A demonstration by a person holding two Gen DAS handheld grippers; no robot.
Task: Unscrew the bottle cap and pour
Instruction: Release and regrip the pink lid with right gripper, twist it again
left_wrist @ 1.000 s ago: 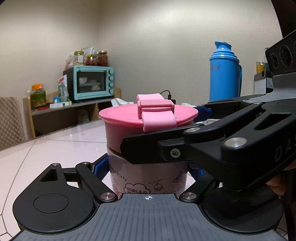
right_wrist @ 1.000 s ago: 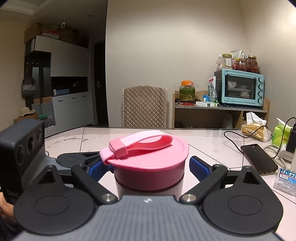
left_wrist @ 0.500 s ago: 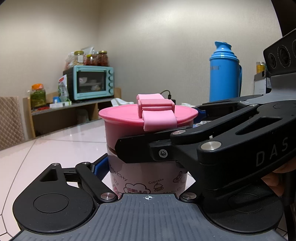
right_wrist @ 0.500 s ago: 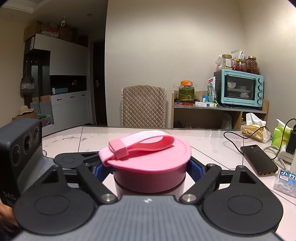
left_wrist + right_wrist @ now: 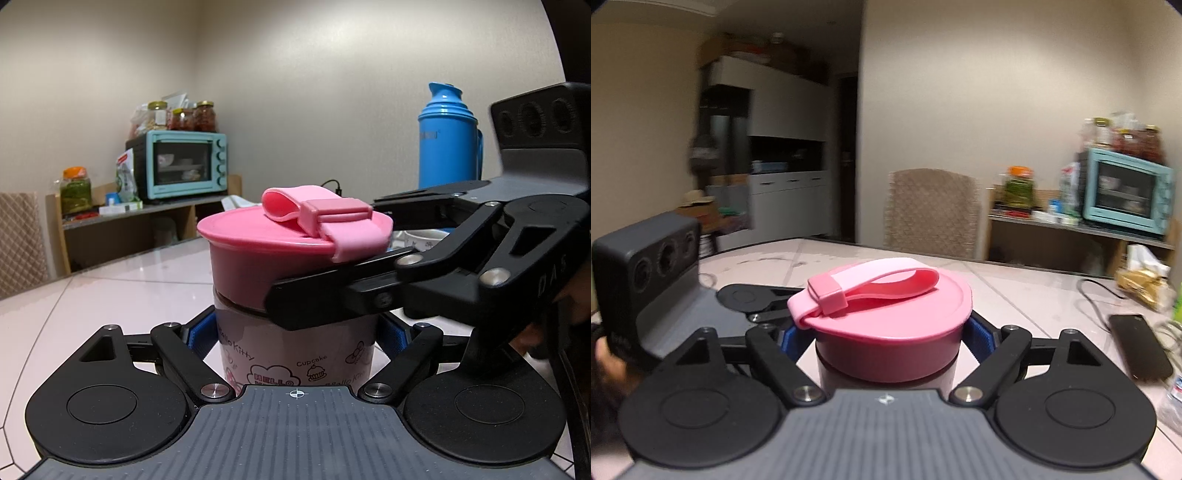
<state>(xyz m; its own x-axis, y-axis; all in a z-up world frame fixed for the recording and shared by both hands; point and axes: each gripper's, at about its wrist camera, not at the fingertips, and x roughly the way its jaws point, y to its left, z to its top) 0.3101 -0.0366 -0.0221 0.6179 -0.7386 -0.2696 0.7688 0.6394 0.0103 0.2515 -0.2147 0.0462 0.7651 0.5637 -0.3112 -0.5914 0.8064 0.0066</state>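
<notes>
A Hello Kitty bottle (image 5: 295,354) with a pink screw cap (image 5: 255,254) and pink strap (image 5: 325,218) stands on the pale table. My left gripper (image 5: 295,338) is shut on the bottle's body, blue pads on both sides. My right gripper (image 5: 886,332) is shut on the pink cap (image 5: 890,332) from the side; in the left wrist view its black finger (image 5: 332,299) crosses the cap's lower edge. The cap sits slightly tilted with a thin gap above the bottle body. The strap (image 5: 864,291) lies across the cap top.
A blue thermos (image 5: 448,136) stands behind on the right, with a white cup (image 5: 421,238) near it. A teal toaster oven (image 5: 181,164) and jars sit on a wooden shelf. A black phone (image 5: 1137,345), cables and a chair (image 5: 932,212) border the table.
My right gripper has closed on the cap and turned it: the strap has swung round to the right in the left wrist view, and the right wrist view has rotated and blurred.
</notes>
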